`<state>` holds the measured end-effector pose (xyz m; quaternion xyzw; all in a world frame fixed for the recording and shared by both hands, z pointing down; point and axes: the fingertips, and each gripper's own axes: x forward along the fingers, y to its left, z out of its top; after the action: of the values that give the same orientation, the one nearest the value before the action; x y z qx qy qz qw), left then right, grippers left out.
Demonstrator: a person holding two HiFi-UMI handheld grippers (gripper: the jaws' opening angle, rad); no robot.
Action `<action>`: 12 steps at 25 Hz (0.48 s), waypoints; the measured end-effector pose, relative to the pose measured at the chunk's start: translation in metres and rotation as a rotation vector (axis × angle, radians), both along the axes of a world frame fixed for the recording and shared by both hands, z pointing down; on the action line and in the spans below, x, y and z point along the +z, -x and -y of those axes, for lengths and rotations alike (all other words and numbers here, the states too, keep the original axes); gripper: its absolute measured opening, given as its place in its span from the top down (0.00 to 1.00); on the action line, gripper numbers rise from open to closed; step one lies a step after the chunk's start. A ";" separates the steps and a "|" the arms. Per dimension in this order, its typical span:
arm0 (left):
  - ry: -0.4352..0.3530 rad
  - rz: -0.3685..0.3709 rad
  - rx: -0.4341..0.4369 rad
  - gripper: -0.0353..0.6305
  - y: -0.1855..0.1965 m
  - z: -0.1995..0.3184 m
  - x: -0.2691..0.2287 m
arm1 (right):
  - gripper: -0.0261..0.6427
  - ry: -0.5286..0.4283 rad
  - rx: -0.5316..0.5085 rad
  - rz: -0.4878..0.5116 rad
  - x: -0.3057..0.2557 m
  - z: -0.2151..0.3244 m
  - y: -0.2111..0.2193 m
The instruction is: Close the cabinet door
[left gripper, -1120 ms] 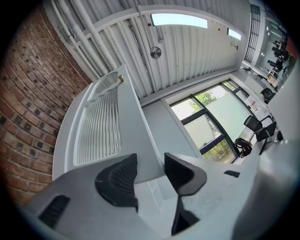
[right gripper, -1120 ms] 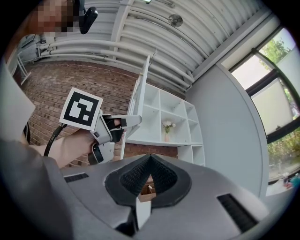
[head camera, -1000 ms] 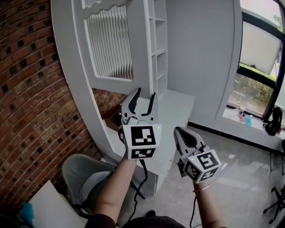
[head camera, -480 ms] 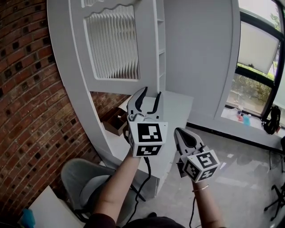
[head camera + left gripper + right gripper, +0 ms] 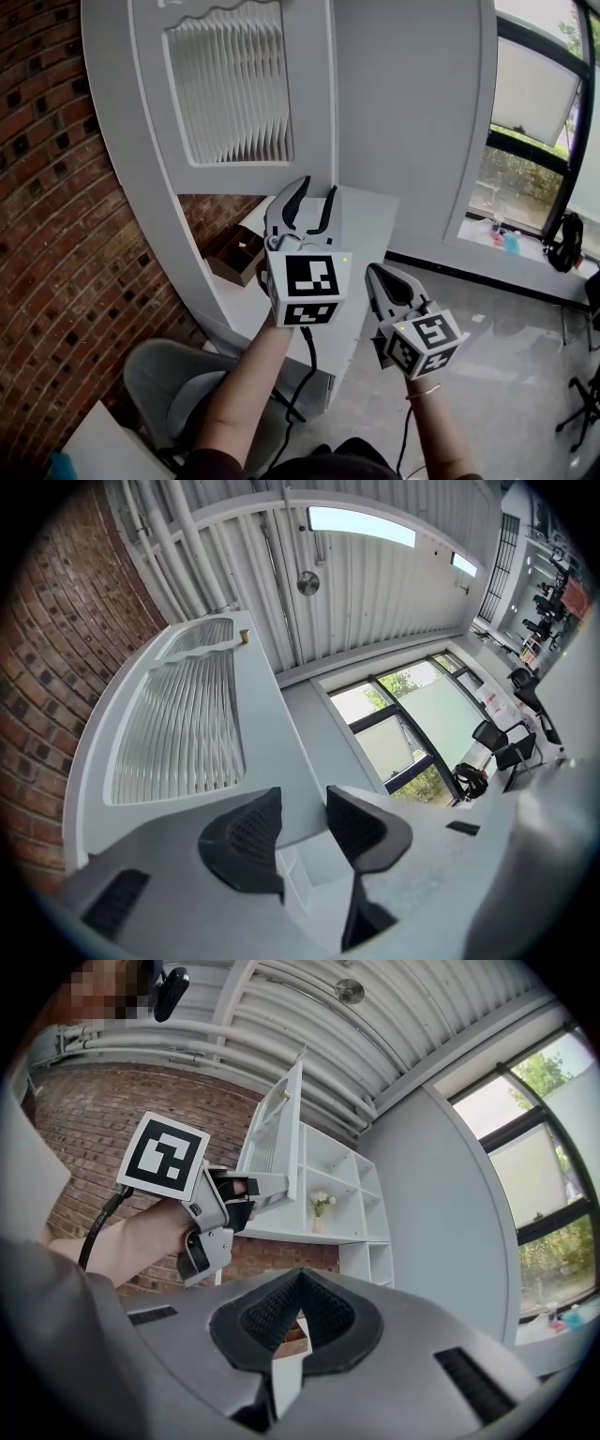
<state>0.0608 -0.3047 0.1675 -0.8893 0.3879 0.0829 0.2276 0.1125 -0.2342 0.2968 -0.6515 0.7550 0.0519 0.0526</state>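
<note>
The white cabinet door with a slatted panel hangs almost flush against the cabinet and hides the shelves in the head view. My left gripper is at the door's lower right corner. Its jaws stand wide and have just been closing a little. The left gripper view shows the door running down between the jaws of my left gripper. My right gripper hangs lower right, shut and empty. From the right gripper view, the door still stands out from the shelves, and the tips of my right gripper meet.
A brick wall runs along the left. A white desk top lies under the door, with a small brown box on it. A grey chair stands below. The cabinet's tall side panel and a window are to the right.
The door has swung right toward the cabinet and now covers the shelves. My left gripper has moved right with it. My right gripper has hardly moved.
</note>
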 end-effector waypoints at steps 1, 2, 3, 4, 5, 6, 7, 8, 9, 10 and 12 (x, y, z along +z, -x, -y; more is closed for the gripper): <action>0.001 -0.002 0.001 0.71 -0.001 0.002 -0.001 | 0.96 -0.001 -0.002 -0.003 -0.001 0.002 0.000; 0.002 -0.001 0.002 0.71 -0.002 0.003 -0.001 | 0.96 -0.003 -0.004 -0.005 -0.001 0.004 -0.001; 0.004 -0.001 0.003 0.71 -0.003 0.005 -0.001 | 0.96 -0.004 -0.007 -0.006 -0.001 0.005 -0.001; 0.008 -0.001 0.004 0.71 -0.004 0.007 -0.001 | 0.96 -0.005 -0.009 -0.007 -0.001 0.007 -0.002; 0.013 -0.001 0.004 0.71 -0.005 0.009 0.000 | 0.96 -0.005 -0.012 -0.007 -0.001 0.009 -0.003; 0.017 -0.001 0.002 0.72 -0.006 0.011 0.000 | 0.96 -0.006 -0.016 -0.007 -0.002 0.011 -0.005; 0.020 0.001 -0.001 0.72 -0.008 0.014 -0.001 | 0.96 -0.010 -0.020 -0.006 -0.003 0.014 -0.007; 0.022 0.004 -0.005 0.72 -0.009 0.017 -0.001 | 0.96 -0.015 -0.025 -0.005 -0.005 0.017 -0.009; 0.023 0.008 -0.008 0.72 -0.011 0.019 -0.001 | 0.96 -0.019 -0.031 -0.003 -0.007 0.020 -0.011; 0.025 0.012 -0.012 0.72 -0.013 0.022 -0.001 | 0.96 -0.022 -0.039 -0.002 -0.008 0.024 -0.012; 0.033 0.018 -0.020 0.72 -0.017 0.027 0.000 | 0.96 -0.027 -0.056 -0.006 -0.010 0.031 -0.015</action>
<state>0.0776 -0.3322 0.1674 -0.8898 0.3958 0.0661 0.2172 0.1274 -0.2651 0.2865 -0.6291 0.7724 0.0624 0.0606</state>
